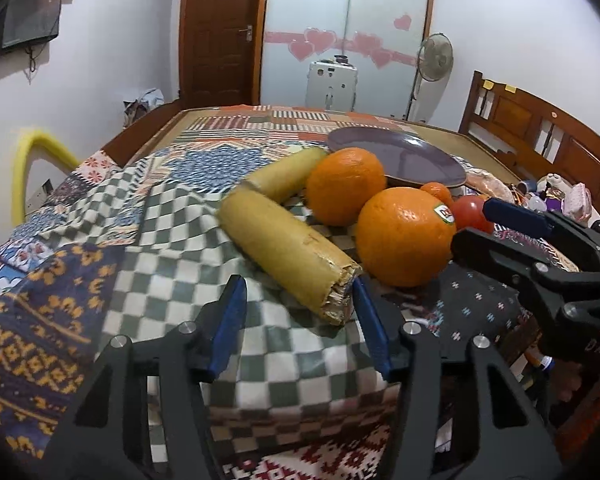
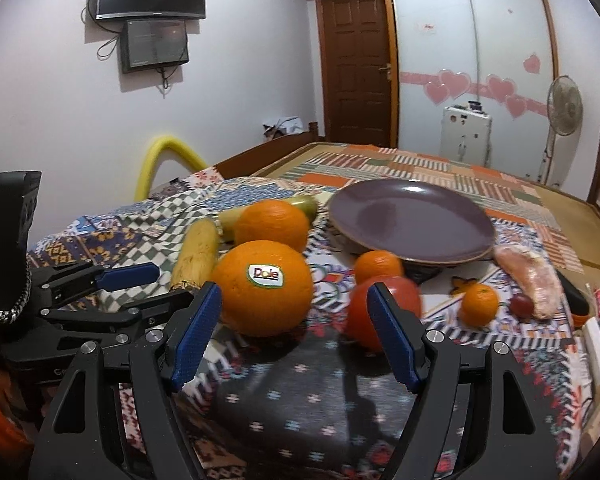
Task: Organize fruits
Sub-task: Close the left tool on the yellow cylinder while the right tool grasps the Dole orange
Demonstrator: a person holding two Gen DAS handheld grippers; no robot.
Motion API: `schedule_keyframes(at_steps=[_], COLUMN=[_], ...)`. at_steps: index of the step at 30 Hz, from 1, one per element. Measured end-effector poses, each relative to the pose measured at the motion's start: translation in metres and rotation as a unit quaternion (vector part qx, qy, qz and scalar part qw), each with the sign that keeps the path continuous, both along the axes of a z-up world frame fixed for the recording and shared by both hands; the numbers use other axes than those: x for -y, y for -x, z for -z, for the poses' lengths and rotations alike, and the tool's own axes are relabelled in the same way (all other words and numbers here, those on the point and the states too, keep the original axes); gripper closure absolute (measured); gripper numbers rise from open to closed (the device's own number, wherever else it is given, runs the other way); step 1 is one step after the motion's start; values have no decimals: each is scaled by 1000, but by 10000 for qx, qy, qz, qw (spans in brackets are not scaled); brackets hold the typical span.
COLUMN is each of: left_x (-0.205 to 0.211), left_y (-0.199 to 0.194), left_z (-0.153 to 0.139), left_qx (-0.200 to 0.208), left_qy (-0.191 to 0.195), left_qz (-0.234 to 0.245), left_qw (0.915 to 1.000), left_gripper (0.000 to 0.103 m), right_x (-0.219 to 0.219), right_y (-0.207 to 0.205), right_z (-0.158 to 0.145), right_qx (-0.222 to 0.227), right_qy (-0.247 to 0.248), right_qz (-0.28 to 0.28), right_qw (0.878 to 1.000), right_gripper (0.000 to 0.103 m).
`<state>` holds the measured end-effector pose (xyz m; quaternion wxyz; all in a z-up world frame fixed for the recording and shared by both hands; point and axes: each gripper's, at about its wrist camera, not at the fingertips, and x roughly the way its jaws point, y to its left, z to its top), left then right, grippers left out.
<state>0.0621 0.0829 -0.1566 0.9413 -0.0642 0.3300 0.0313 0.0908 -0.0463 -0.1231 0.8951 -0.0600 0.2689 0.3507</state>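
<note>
Fruits lie on a patterned quilt. In the left wrist view, my left gripper (image 1: 298,292) is open, its fingertips just short of the cut end of a yellow sugarcane-like stick (image 1: 288,252). A second stick (image 1: 286,174), two large oranges (image 1: 346,186) (image 1: 404,236), a small mandarin (image 1: 436,192), a red tomato (image 1: 470,212) and an empty purple plate (image 1: 400,156) lie beyond. In the right wrist view, my right gripper (image 2: 294,300) is open, with the Dole orange (image 2: 266,288) and the tomato (image 2: 384,312) just ahead. The plate (image 2: 412,220) is behind them.
A second mandarin (image 2: 480,304), a grape (image 2: 522,304) and a wrapped pinkish item (image 2: 530,280) lie right of the tomato. A wooden headboard (image 1: 540,132) and clutter stand at the right. A yellow foam tube (image 2: 164,160) is at the left bed edge.
</note>
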Motion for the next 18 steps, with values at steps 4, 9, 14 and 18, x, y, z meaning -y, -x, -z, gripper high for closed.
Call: schedule_keyframes(at_steps=[4, 9, 14, 18], left_x=[-11, -25, -32, -33], left_y=[10, 16, 19, 18], left_z=[0, -1, -4, -10], left_qx=[9, 7, 18, 83], left_qy=[24, 9, 8, 75], left_qz=[-138, -257, -282, -215], left_qw=[9999, 9997, 9996, 9997], left_gripper=[48, 48, 48, 48], right_x=[-15, -22, -26, -27], right_y=[1, -8, -24, -26], right_z=[4, 11, 20, 20], right_qx=[-92, -195, -442, -438], right_qy=[7, 77, 96, 145], right_qz=[-195, -168, -107, -83], right_qw=[9998, 9996, 9989, 9989], right_gripper=[31, 31, 31, 35])
